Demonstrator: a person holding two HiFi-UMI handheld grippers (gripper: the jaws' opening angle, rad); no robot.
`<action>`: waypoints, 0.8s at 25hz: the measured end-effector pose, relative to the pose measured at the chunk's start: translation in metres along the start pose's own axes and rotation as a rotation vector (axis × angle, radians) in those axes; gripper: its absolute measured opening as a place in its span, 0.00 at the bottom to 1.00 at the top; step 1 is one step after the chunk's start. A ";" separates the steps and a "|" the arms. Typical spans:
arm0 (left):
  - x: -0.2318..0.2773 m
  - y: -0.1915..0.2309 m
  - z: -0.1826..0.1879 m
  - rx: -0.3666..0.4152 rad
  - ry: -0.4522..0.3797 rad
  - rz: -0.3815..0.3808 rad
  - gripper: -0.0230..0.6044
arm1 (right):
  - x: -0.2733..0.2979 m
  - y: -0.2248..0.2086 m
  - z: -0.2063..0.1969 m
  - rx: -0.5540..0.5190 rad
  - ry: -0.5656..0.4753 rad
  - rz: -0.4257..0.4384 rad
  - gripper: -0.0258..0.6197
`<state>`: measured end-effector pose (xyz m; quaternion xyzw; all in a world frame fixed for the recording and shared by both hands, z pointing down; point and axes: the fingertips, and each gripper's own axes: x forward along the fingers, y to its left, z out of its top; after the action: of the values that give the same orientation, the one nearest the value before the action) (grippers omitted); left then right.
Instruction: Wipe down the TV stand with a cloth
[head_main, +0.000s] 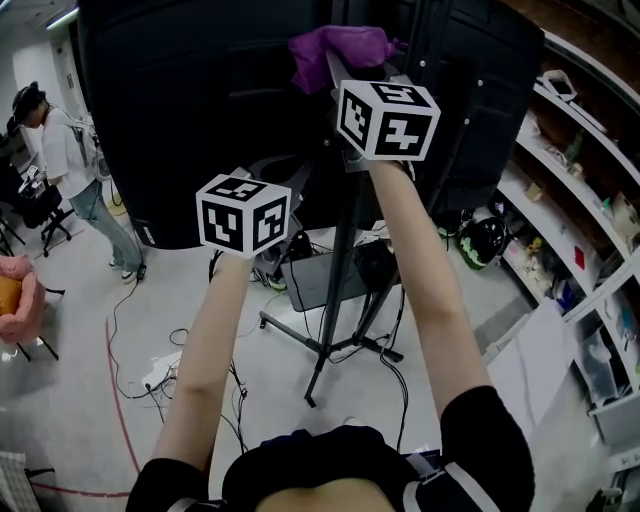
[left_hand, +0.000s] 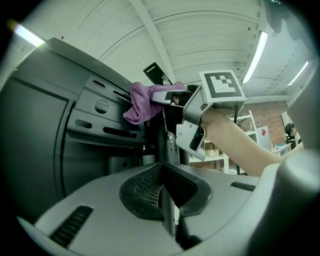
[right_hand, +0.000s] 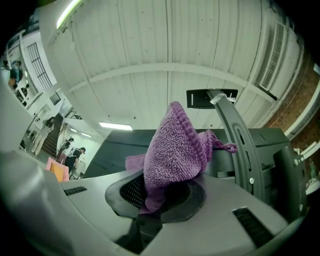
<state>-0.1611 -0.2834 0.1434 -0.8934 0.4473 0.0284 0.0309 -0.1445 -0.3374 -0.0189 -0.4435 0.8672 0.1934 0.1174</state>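
Observation:
The purple cloth (head_main: 335, 50) is bunched against the top of the TV stand's metal bracket, behind the black TV (head_main: 190, 110). My right gripper (head_main: 337, 78) is shut on it, raised high at arm's length. In the right gripper view the cloth (right_hand: 175, 150) rises out of the gripper (right_hand: 161, 196), with the slotted bracket arm (right_hand: 241, 145) just to its right. The left gripper view shows the cloth (left_hand: 142, 102) pressed on the bracket (left_hand: 100, 117) by the right gripper (left_hand: 161, 96). My left gripper (left_hand: 162, 192) is shut with nothing seen in it, lower and left of the stand's pole (head_main: 338, 290).
The stand's tripod legs (head_main: 330, 345) spread on the floor among loose cables (head_main: 170, 370). A person (head_main: 60, 150) stands at the far left near a pink chair (head_main: 15, 300). White shelves (head_main: 570, 200) with clutter line the right side.

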 end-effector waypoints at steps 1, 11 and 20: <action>0.004 -0.004 0.001 0.005 0.000 -0.004 0.05 | -0.004 -0.005 0.001 0.008 0.000 -0.003 0.15; 0.035 -0.053 0.013 0.024 -0.019 -0.075 0.05 | -0.032 -0.044 0.009 -0.021 -0.005 -0.020 0.15; 0.057 -0.076 0.016 0.027 -0.028 -0.091 0.05 | -0.054 -0.074 0.013 -0.018 -0.043 -0.035 0.15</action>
<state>-0.0663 -0.2823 0.1250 -0.9119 0.4059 0.0335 0.0505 -0.0523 -0.3317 -0.0273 -0.4552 0.8549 0.2087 0.1353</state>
